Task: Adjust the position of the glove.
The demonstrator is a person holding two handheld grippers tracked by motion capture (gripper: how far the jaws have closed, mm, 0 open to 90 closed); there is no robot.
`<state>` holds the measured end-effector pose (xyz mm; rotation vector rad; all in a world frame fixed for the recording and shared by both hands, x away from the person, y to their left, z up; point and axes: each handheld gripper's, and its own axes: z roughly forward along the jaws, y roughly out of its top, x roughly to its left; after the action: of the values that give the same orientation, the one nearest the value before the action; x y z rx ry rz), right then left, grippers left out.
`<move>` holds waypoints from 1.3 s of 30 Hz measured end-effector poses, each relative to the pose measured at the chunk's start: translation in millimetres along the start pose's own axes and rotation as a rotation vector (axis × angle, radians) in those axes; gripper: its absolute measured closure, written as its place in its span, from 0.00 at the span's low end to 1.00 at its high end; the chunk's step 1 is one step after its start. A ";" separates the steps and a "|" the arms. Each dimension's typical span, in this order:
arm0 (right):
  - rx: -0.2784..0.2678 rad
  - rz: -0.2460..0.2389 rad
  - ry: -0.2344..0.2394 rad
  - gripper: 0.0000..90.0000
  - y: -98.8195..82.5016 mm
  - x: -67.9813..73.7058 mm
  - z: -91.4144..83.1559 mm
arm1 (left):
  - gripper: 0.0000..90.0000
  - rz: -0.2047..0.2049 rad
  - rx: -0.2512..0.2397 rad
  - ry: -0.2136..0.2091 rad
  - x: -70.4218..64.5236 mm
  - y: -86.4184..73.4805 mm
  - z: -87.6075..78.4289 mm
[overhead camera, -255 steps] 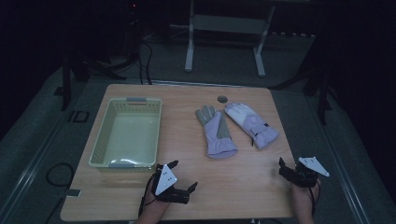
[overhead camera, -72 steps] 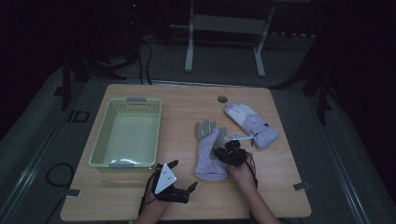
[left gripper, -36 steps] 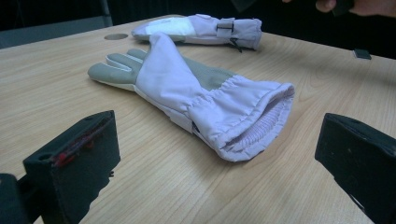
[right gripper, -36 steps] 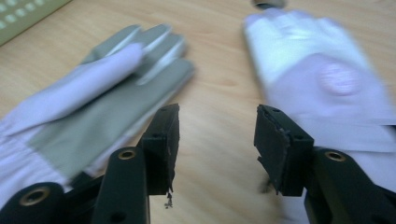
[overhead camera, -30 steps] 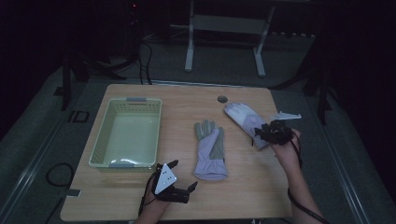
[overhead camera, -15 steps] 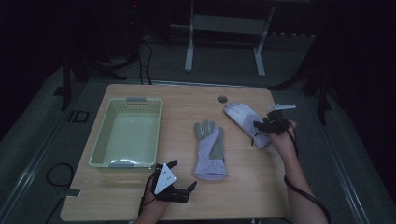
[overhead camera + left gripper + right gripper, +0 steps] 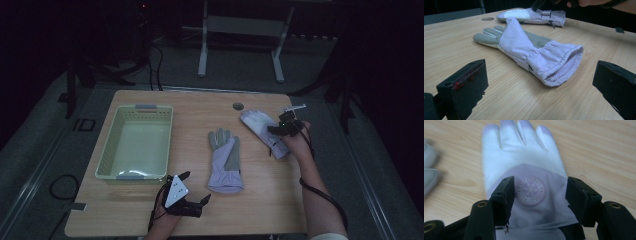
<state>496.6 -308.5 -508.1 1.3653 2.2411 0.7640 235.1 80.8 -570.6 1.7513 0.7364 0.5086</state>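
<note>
From above, my right gripper (image 7: 281, 126) sits over the far lavender fabric glove with the white back (image 7: 262, 131) at about two o'clock on the light wooden table (image 7: 260, 200). A second ago it was further out past the cuff end; now it has come in and down over the glove. Its jaws have just been opening, so I read this as lining up for a grab, not a grab made. The near lavender-and-grey padded glove (image 7: 225, 161) lies at the table's centre, fingers toward twelve o'clock, cuff toward six, where it lay half a second ago, clear of the pale green slotted plastic basket (image 7: 107, 152) at nine o'clock. My left gripper (image 7: 192, 199) rests at about seven o'clock and has not stirred.

Through the left gripper view, its jaws stand spread wide with nothing between them. The padded glove (image 7: 531, 52) lies ahead, ribbed cuff opening toward me at five o'clock. Beyond it at twelve o'clock lies the white-backed glove (image 7: 531, 15) with its strap buckle.

Through the right gripper view, my jaws are parted on either side of the white-backed glove (image 7: 524, 162), flanking the round embossed snowflake badge (image 7: 530, 190). I judge the pads are not pressing the fabric yet. The glove's fingers point to twelve o'clock. My next move would be to sink a little and close on the wrist area.
</note>
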 end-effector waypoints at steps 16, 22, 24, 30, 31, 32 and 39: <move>-0.002 0.118 0.077 0.83 -13.6 3.8 10.0 | 0.00 -0.040 0.000 -0.014 4.4 -0.1 -0.2; -0.021 0.174 0.069 0.86 -15.6 7.6 -20.3 | 0.00 -0.041 0.002 -0.012 4.3 0.0 -0.1; -0.058 0.192 0.060 0.86 -17.0 8.9 -40.6 | 0.00 -0.044 0.001 -0.012 4.4 0.0 0.0; -0.076 0.225 0.011 0.87 -24.7 16.5 -73.0 | 0.00 -0.035 0.002 -0.009 3.3 0.1 0.3; -0.081 0.236 0.002 0.87 -28.1 18.1 -78.6 | 0.00 -0.028 0.002 -0.007 2.7 0.1 0.1; -0.077 0.240 -0.004 0.87 -31.6 19.8 -83.3 | 0.00 -0.020 0.001 -0.007 1.9 0.1 0.2; -0.142 0.296 -0.022 0.87 -67.1 29.7 -115.5 | 0.00 -0.035 0.002 -0.003 3.2 0.2 0.5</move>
<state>369.8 -334.7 -463.9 1.6446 1.9497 0.9808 237.8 82.7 -570.6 1.7375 0.7638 0.4815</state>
